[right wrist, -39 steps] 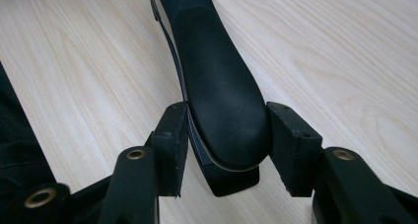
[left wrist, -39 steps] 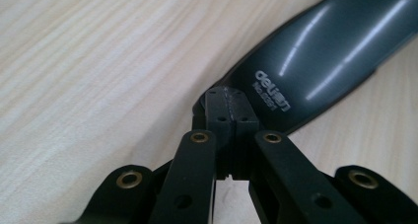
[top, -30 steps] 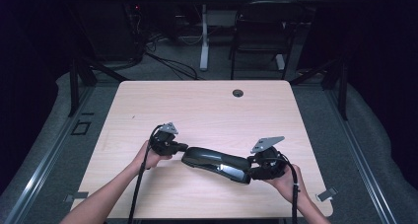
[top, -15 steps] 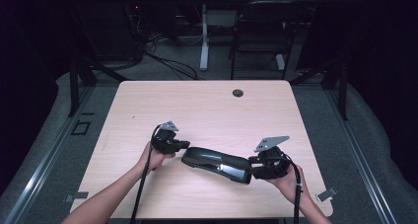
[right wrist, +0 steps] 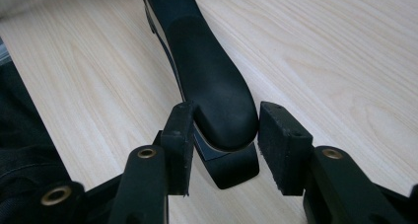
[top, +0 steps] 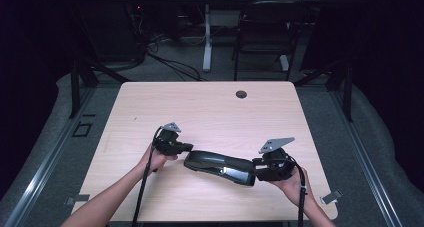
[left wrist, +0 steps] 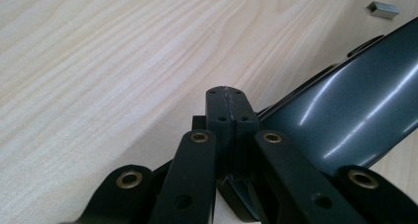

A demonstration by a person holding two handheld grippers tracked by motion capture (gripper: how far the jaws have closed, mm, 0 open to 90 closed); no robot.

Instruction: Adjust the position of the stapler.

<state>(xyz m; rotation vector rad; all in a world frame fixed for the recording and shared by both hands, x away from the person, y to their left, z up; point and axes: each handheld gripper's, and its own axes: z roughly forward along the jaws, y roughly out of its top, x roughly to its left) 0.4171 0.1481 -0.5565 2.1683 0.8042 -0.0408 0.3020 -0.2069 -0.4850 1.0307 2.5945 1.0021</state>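
Observation:
A long, dark, slightly curved armrest-like pad (top: pixel 220 164) lies on the light wooden table (top: pixel 210 107), towards the front. My left gripper (top: pixel 189 147) is at its left end. In the left gripper view the jaws of the left gripper (left wrist: pixel 229 93) are pressed together with nothing seen between them, and the pad's glossy side (left wrist: pixel 345 115) runs just to their right. My right gripper (top: pixel 256 169) is at the other end. In the right gripper view the pad's rounded end (right wrist: pixel 207 61) sits between the jaws of the right gripper (right wrist: pixel 224 130), with both pads against it.
A round cable hole (top: pixel 241 94) sits near the table's far edge. Small metal brackets (top: pixel 331 197) lie beside the table's front corners. A chair (top: pixel 265 32) and desk legs stand beyond the table. Bare wood surrounds the pad.

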